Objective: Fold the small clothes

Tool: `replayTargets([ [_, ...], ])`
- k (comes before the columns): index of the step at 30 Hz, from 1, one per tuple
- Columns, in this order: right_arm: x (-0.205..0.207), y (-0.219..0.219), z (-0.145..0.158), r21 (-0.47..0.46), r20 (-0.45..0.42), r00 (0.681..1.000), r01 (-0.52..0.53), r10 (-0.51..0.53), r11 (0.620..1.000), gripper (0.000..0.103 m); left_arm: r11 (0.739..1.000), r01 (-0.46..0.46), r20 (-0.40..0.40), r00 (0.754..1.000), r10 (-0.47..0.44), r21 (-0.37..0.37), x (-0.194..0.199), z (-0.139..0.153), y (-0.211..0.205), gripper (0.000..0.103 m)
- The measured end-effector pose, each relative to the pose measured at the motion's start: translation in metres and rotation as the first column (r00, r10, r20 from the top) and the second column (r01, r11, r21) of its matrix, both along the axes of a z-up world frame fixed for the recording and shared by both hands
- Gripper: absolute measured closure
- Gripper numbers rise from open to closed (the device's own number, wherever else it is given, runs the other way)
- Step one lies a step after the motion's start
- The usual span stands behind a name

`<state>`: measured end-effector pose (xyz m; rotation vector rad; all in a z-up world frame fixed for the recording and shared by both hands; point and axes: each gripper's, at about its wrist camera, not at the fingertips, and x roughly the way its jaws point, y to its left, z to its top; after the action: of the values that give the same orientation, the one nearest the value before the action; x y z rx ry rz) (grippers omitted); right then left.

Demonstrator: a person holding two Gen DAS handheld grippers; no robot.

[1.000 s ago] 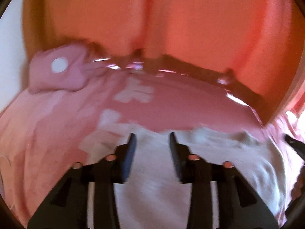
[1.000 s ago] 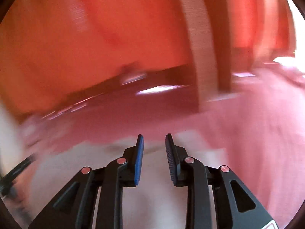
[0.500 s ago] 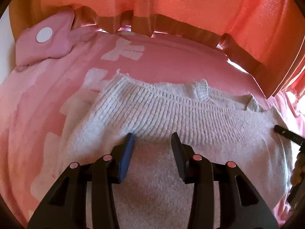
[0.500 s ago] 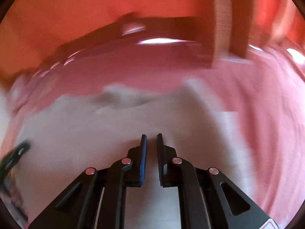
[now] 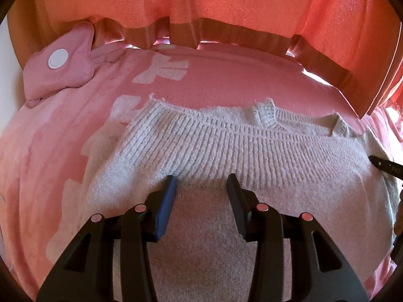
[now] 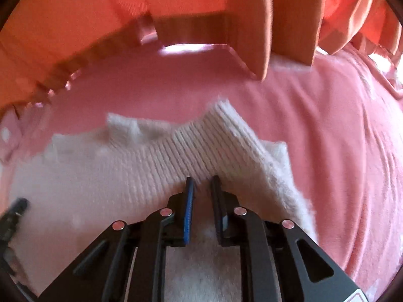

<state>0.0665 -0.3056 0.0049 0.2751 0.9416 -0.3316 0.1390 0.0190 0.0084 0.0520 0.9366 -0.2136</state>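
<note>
A small white knit sweater (image 5: 226, 156) lies spread on a pink bed cover (image 5: 50, 151), ribbed hem toward the far side. My left gripper (image 5: 201, 183) is open just above the sweater's left part, holding nothing. My right gripper (image 6: 202, 185) has its jaws close together with a narrow gap, over the ribbed band of the sweater (image 6: 176, 166) near its right edge; a ribbed corner (image 6: 226, 120) sticks up beyond it. Whether fabric is pinched between the jaws is unclear. The tip of the right gripper shows at the right edge of the left wrist view (image 5: 385, 166).
Orange curtains (image 5: 226, 5) hang along the far side of the bed. A pink cushion with a white dot (image 5: 60, 63) lies at the far left. The pink cover (image 6: 340, 151) extends to the right of the sweater.
Both grippers have come down closer to the sweater. The right gripper's jaws have narrowed from open to nearly closed over the ribbed band. The left gripper stays open.
</note>
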Motion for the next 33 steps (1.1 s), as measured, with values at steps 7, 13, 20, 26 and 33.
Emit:
replayTargets([
  [7,-0.008,0.081,0.033,0.052,0.108,0.964,-0.251,0.244,0.967,0.082,1.000,-0.001,-0.002,1.000,0.001,0.002,0.000,0.001,0.000,0.062],
  [13,0.020,0.133,-0.002,-0.072,-0.013,0.933,-0.360,0.360,0.930,0.082,1.000,-0.001,-0.002,1.000,0.001,0.004,0.000,0.000,0.001,0.062],
  [20,0.005,0.128,0.019,0.004,0.093,0.924,-0.373,0.371,0.928,0.082,1.000,0.004,-0.005,1.000,-0.004,0.005,-0.001,0.001,0.001,0.061],
  [26,0.012,0.151,-0.002,0.028,0.022,0.903,-0.430,0.430,0.902,0.082,0.988,-0.066,0.070,0.995,0.077,-0.140,-0.019,0.041,0.031,0.022],
  [33,0.017,0.148,-0.013,0.051,0.038,0.903,-0.430,0.429,0.901,0.082,0.915,-0.363,-0.172,0.926,0.335,-0.174,-0.004,0.006,0.109,0.015],
])
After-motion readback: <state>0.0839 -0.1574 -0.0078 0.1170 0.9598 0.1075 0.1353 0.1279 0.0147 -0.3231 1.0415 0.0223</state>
